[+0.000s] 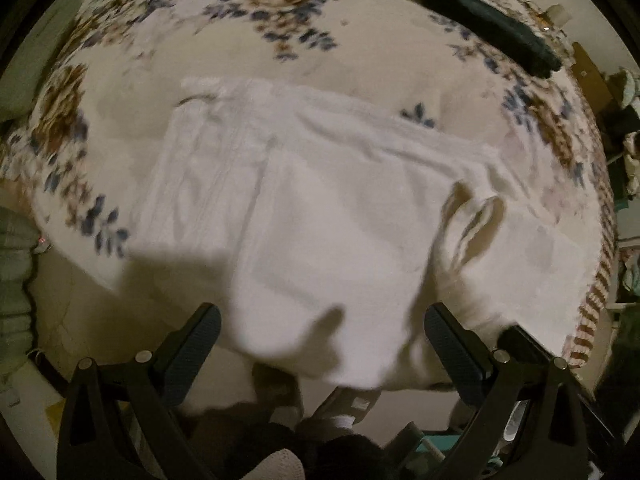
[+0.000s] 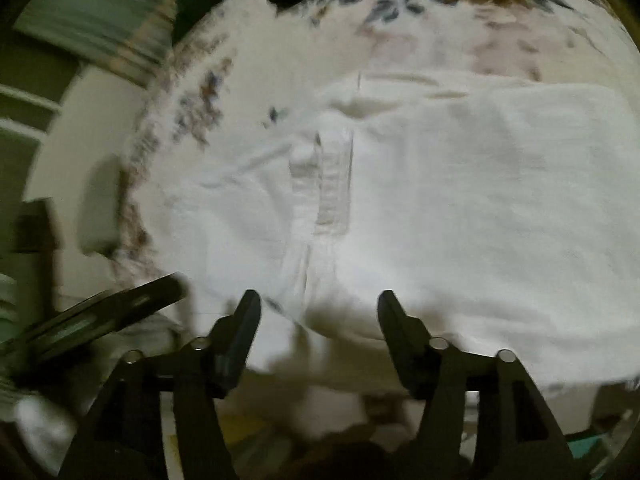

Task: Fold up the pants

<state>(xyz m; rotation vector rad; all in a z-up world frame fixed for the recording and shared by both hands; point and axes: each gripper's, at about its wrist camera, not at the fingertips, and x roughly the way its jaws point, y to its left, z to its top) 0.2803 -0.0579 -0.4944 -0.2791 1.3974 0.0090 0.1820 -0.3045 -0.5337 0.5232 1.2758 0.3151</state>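
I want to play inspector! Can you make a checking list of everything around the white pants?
Surface: bed with a flowered cover, partly blurred.
Job's things: white pants lying spread on the bed, partly folded over, wrinkled; also seen from the right wrist.
Clutter: dark cloth lying at the far edge of the bed, apart from the pants.
Grippers: left gripper open, holding nothing, above the pants' near edge; right gripper open, holding nothing.
Cables: nothing seen.
Surroundings: dim room, things beside the bed too blurred to name.
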